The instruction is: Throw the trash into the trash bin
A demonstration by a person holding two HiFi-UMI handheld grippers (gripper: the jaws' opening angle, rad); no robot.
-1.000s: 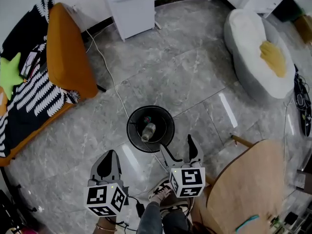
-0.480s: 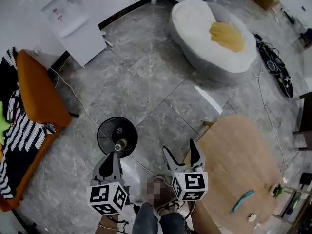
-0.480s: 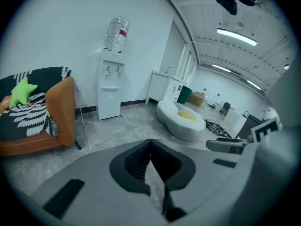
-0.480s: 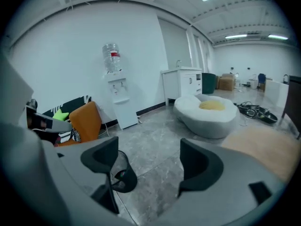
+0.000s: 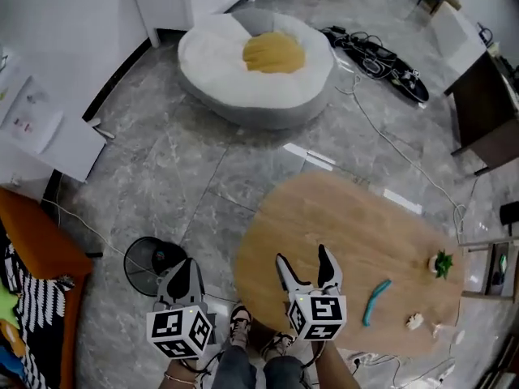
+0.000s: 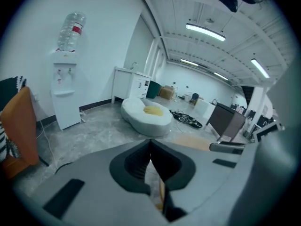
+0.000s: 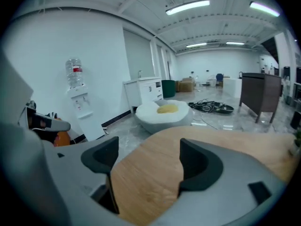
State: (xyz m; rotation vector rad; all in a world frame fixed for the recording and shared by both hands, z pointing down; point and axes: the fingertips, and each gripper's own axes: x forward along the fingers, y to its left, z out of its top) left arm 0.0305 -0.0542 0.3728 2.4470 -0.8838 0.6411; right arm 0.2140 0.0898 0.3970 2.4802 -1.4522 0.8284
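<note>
The black round trash bin [image 5: 150,262] stands on the floor at lower left, and its inside is too dark to read. My left gripper [image 5: 182,272] hangs just right of the bin's rim, shut with its tips meeting [image 6: 151,144] and nothing between them. My right gripper [image 5: 306,264] is open and empty over the near edge of the oval wooden table [image 5: 349,225]; the table top shows between its jaws [image 7: 148,166]. On the table's right part lie a teal curved item [image 5: 375,301] and a small white scrap [image 5: 414,322].
A tiny green plant [image 5: 442,262] stands near the table's right edge. A white beanbag with a yellow cushion [image 5: 255,67] lies on the grey floor beyond. An orange seat [image 5: 36,250] is at left, a water dispenser [image 6: 66,93] stands by the wall, and cables [image 5: 381,59] trail at upper right.
The view has swung from the bin to the wooden table. Both grippers moved right, away from the bin, and the right one now hangs over the table's edge. The jaws look unchanged.
</note>
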